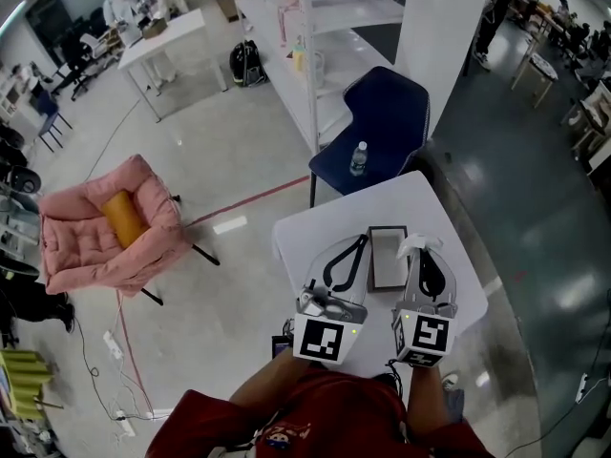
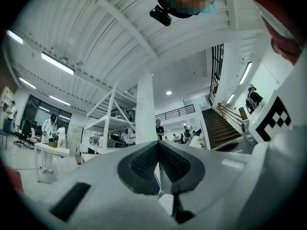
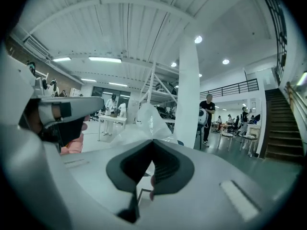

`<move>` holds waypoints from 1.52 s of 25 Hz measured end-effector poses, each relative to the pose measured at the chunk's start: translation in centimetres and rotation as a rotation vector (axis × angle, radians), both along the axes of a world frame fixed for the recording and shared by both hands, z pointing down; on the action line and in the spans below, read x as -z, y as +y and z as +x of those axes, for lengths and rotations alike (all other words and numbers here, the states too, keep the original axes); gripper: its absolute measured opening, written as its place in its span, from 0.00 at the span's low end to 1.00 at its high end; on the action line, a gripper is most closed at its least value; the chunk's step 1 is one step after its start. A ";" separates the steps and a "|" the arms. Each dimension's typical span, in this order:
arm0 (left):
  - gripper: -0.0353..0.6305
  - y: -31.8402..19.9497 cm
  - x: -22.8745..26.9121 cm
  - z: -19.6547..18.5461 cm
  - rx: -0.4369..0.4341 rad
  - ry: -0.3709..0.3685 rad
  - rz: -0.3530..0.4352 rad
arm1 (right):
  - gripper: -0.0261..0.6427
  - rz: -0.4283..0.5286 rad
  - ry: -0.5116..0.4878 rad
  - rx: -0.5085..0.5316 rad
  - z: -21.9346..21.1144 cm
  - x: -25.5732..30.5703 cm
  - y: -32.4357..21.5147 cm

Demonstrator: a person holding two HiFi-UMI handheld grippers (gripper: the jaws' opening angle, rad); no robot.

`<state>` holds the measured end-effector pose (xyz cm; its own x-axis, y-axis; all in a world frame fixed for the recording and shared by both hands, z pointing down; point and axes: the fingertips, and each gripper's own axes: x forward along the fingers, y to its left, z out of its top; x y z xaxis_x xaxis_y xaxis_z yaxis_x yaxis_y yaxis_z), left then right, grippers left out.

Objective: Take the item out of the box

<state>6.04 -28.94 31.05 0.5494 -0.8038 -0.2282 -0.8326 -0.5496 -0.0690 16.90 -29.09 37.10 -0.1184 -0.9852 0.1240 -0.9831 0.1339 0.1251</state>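
A shallow open box (image 1: 387, 259) with a dark rim and pale inside lies on the small white table (image 1: 315, 232), between my two grippers. My right gripper (image 1: 418, 249) sits just right of the box and is shut on a crumpled piece of clear plastic wrap (image 1: 420, 243). In the right gripper view that plastic wrap (image 3: 145, 120) sticks up past the closed tips of the right gripper (image 3: 152, 141). My left gripper (image 1: 362, 241) rests at the box's left side. In its own view the left gripper (image 2: 158, 143) has its jaws together with nothing between them.
A dark blue chair (image 1: 387, 113) with a water bottle (image 1: 358, 158) on its seat stands just beyond the table. A pink armchair (image 1: 95, 232) with a yellow cushion is on the floor at the left. White shelving (image 1: 296, 27) rises behind.
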 end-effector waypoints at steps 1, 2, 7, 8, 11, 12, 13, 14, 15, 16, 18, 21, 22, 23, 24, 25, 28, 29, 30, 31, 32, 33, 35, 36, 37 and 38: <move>0.06 0.0 0.4 0.0 0.000 0.040 0.000 | 0.04 0.016 -0.005 -0.003 0.0 0.6 0.1; 0.06 -0.1 0.7 0.0 0.001 0.072 0.001 | 0.04 0.029 -0.007 -0.006 0.0 1.1 0.3; 0.06 0.0 1.2 0.2 -0.014 0.083 0.005 | 0.04 0.112 0.012 -0.026 -0.2 3.9 1.4; 0.06 0.0 1.3 0.2 -0.017 0.083 0.006 | 0.04 0.134 0.007 -0.029 -0.2 4.4 1.6; 0.06 0.2 1.3 0.2 -0.024 0.084 0.005 | 0.04 0.209 -0.011 -0.047 -0.2 5.9 2.5; 0.06 0.3 1.3 0.3 -0.027 0.088 0.006 | 0.04 0.235 -0.016 -0.055 -0.1 6.3 2.7; 0.06 0.4 1.3 0.4 -0.031 0.094 0.007 | 0.04 0.260 -0.021 -0.062 0.0 6.6 3.0; 0.06 0.5 1.4 0.5 -0.034 0.097 0.007 | 0.04 0.283 -0.024 -0.069 0.1 6.8 3.2; 0.06 0.5 1.3 0.6 -0.036 0.095 0.005 | 0.04 0.301 -0.025 -0.074 0.1 7.1 3.4; 0.06 0.5 1.2 0.7 -0.039 0.090 0.003 | 0.04 0.315 -0.027 -0.078 0.2 7.2 3.5; 0.06 0.4 1.2 1.0 -0.043 0.089 0.001 | 0.04 0.331 -0.031 -0.086 0.5 7.5 3.4; 0.06 0.4 1.1 1.5 -0.043 0.091 0.001 | 0.04 0.344 -0.038 -0.092 1.2 7.4 3.4; 0.06 0.4 1.0 1.7 -0.042 0.089 0.000 | 0.04 0.347 -0.041 -0.093 1.3 7.3 3.4; 0.06 0.3 0.9 1.7 -0.040 0.085 0.000 | 0.04 0.350 -0.044 -0.093 1.4 7.2 3.4; 0.06 0.3 0.7 1.6 -0.038 0.079 -0.001 | 0.04 0.351 -0.045 -0.094 1.3 7.1 3.3; 0.06 0.1 0.5 1.5 -0.037 0.073 -0.001 | 0.04 0.352 -0.048 -0.095 1.2 7.0 3.1; 0.06 -0.2 0.4 1.4 -0.033 0.074 -0.004 | 0.04 0.355 -0.064 -0.101 1.0 6.9 2.7; 0.06 -0.2 0.4 1.5 -0.032 0.080 -0.005 | 0.04 0.355 -0.063 -0.100 1.1 6.9 2.6; 0.06 -0.2 0.5 1.6 -0.032 0.083 -0.006 | 0.04 0.355 -0.060 -0.099 1.3 6.9 2.6; 0.06 -0.3 0.5 1.7 -0.033 0.084 -0.008 | 0.04 0.354 -0.059 -0.100 1.4 7.0 2.5; 0.06 -0.3 0.5 1.8 -0.034 0.082 -0.009 | 0.04 0.353 -0.060 -0.103 1.4 7.1 2.5; 0.06 -0.2 0.5 1.9 -0.036 0.078 -0.009 | 0.04 0.351 -0.058 -0.105 1.4 7.2 2.4; 0.06 -0.2 0.5 1.9 -0.040 0.075 -0.007 | 0.04 0.340 -0.045 -0.107 1.3 6.9 2.4; 0.06 -0.2 0.5 1.8 -0.041 0.075 -0.008 | 0.04 0.335 -0.040 -0.109 1.3 6.8 2.4; 0.06 -0.2 0.4 1.8 -0.043 0.075 -0.009 | 0.04 0.331 -0.038 -0.110 1.3 6.7 2.3; 0.06 -0.3 0.4 1.9 -0.044 0.075 -0.011 | 0.04 0.329 -0.038 -0.110 1.3 6.6 2.2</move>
<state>7.94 -29.22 30.69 0.5657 -0.7822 -0.2612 -0.8104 -0.5858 -0.0007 18.23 -26.87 30.51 -0.0073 -0.9788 -0.2045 -0.9941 -0.0150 0.1072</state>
